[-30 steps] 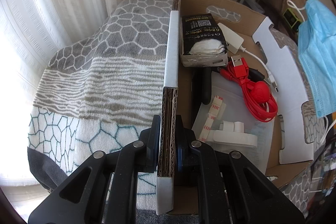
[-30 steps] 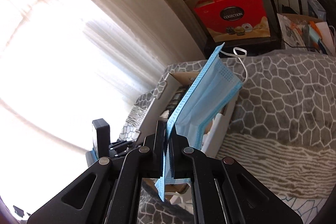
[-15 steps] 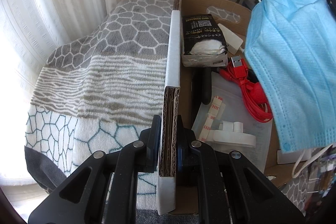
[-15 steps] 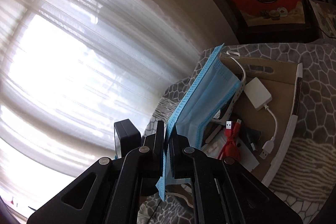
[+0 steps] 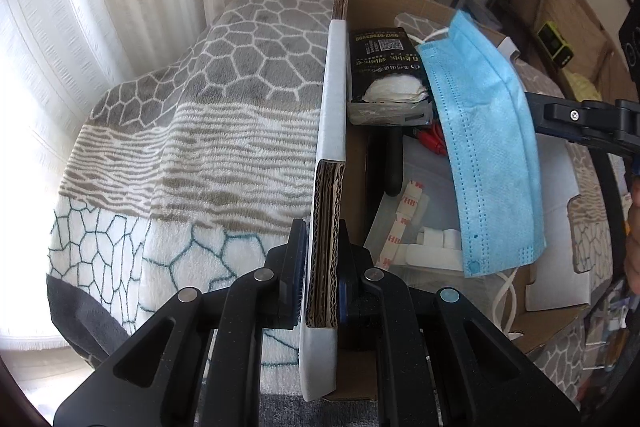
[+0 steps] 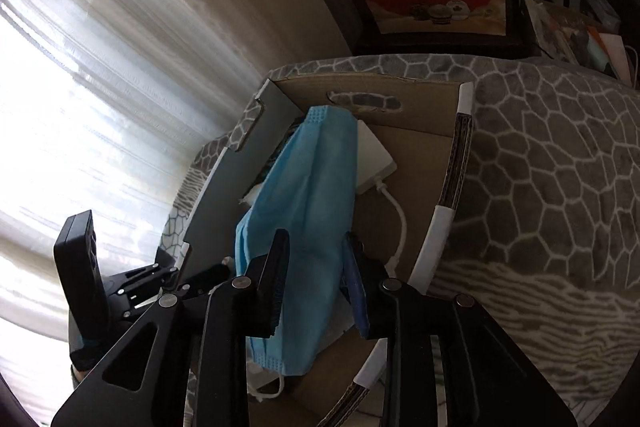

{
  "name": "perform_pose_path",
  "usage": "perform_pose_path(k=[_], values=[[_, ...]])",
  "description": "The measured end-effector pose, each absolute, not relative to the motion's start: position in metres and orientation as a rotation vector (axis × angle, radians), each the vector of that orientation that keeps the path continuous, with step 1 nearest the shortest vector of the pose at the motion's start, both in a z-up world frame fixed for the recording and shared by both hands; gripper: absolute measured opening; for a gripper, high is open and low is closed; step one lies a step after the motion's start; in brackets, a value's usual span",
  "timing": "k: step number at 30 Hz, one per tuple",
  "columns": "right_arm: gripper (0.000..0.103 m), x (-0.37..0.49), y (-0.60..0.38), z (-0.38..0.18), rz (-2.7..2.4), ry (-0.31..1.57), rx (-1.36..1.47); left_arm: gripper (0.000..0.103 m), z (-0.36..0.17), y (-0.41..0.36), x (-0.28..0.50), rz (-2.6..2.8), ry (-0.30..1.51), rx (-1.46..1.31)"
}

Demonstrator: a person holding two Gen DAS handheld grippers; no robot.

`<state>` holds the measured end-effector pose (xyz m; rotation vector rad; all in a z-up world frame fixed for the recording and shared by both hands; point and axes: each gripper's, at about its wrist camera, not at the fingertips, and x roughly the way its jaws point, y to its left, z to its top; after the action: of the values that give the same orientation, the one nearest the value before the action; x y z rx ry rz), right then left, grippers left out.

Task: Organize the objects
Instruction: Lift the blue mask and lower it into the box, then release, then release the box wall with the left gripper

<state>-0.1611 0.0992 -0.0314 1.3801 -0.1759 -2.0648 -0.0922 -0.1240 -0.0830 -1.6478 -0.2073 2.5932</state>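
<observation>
**Mask released over the box; jaws parted, box wall clamped**

The right gripper (image 6: 314, 281) is found with its jaws apart, having just been opening; half a second ago they were closed on the blue face mask (image 6: 308, 223). The mask is seen between the jaws, but the pads are no longer pressed on it. Since a second ago the mask has been brought from beside the cardboard box (image 5: 404, 1) to within its walls, where it is draped over the black packet (image 5: 386, 75) and the white adapter (image 6: 374, 159). The placement is judged all but complete; only withdrawal remains.

The left gripper (image 5: 322, 267) is clamped on the near wall of the box, as in both earlier views, so the box is held steady on the patterned blanket (image 5: 192, 131).

Open room is limited: the box interior is crowded with a red cable (image 5: 434, 141), white parts and the mask. Clear space is available upward and over the blanket to the right of the box. A snag on the mask's ear loop (image 6: 272, 389) is judged possible on retreat.
</observation>
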Motion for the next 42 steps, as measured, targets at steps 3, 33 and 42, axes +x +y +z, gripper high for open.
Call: perform_pose_path(k=[3,33,42], values=[[0.037,-0.155,0.105,-0.020,-2.129,-0.100,1.338,0.011,-0.077,-0.124,-0.091,2.608,-0.196,-1.632],[0.086,-0.077,0.163,0.009,-2.466,0.151,1.180,0.087,-0.003,-0.095,-0.053,2.814,-0.111,-1.365],[0.088,-0.076,0.173,0.002,-2.409,0.038,1.261,0.091,0.000,-0.085,-0.055,2.827,-0.055,-1.346]])
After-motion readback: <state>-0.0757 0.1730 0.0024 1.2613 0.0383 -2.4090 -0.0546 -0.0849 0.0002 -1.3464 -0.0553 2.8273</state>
